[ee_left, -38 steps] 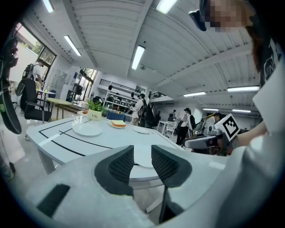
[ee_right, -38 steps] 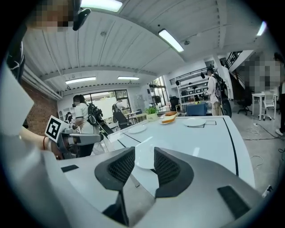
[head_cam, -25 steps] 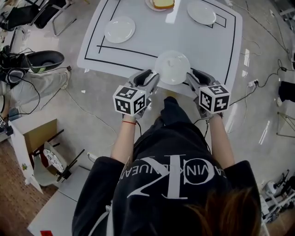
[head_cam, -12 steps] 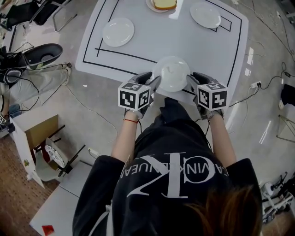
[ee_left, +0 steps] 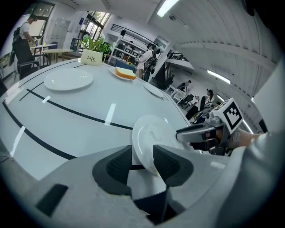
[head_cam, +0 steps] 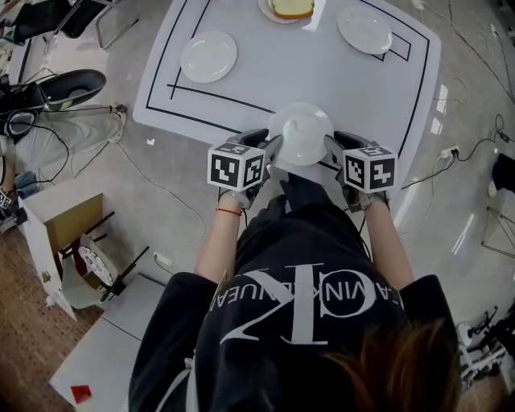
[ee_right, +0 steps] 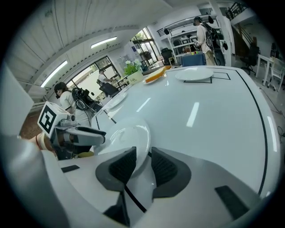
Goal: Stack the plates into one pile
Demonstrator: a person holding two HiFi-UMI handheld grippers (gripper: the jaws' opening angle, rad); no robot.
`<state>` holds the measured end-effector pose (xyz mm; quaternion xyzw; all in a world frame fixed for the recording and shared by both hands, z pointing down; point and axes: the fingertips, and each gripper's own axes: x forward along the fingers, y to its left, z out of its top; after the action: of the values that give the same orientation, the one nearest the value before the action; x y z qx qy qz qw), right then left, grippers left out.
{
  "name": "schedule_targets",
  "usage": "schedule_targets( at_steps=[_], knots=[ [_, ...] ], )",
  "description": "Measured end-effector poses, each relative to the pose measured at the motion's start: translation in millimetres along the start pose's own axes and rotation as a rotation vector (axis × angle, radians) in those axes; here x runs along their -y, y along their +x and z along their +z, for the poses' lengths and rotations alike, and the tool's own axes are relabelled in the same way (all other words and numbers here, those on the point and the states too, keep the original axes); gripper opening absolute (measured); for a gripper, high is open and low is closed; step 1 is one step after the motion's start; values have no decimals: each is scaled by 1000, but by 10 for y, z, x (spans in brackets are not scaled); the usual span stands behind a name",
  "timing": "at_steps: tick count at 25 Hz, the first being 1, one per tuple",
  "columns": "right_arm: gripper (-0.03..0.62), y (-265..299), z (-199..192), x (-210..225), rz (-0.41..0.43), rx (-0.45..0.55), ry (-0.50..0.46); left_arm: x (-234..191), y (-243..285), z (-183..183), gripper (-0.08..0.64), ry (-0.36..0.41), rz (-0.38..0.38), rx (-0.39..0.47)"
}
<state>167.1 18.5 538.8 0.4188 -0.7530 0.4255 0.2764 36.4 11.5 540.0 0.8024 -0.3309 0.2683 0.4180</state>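
Observation:
A white plate point(head_cam: 300, 133) hangs over the near edge of the white table point(head_cam: 282, 68), gripped from both sides. My left gripper point(head_cam: 272, 148) has the plate's left rim point(ee_left: 150, 136) between its pads. My right gripper point(head_cam: 331, 148) has the opposite rim point(ee_right: 129, 136) between its pads. Both pairs of jaws have just been closing on the rim. A second white plate point(head_cam: 208, 56) lies at the far left of the table. A third point(head_cam: 364, 30) lies at the far right.
A plate with a slice of bread point(head_cam: 288, 8) sits at the far edge. Black lines mark a rectangle on the tabletop. Left of the table are a chair point(head_cam: 68, 88), cables and a cardboard box point(head_cam: 60, 233) on the floor.
Both grippers have sunk a little with the plate between them, toward the table's near edge. The other plates have not moved.

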Motion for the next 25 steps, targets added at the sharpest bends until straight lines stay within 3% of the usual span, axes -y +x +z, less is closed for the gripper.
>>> schedule_targets(
  at_steps=[4,8,12,15,25],
  knots=[
    [98,-7,14,29,21,-1,44,29,22,3,167,-3,11,-35],
    [90,-6,26,22,38,-11,46,-27,16,26,131,-52,52,-25],
    [74,3,20,21,49,9,70,-44,44,24,98,-47,96,-21],
    [64,25,71,-5,76,31,104,-87,3,101,92,-53,112,9],
    [41,269,406,-348,152,48,52,-476,-367,361,67,-97,182,117]
  ],
)
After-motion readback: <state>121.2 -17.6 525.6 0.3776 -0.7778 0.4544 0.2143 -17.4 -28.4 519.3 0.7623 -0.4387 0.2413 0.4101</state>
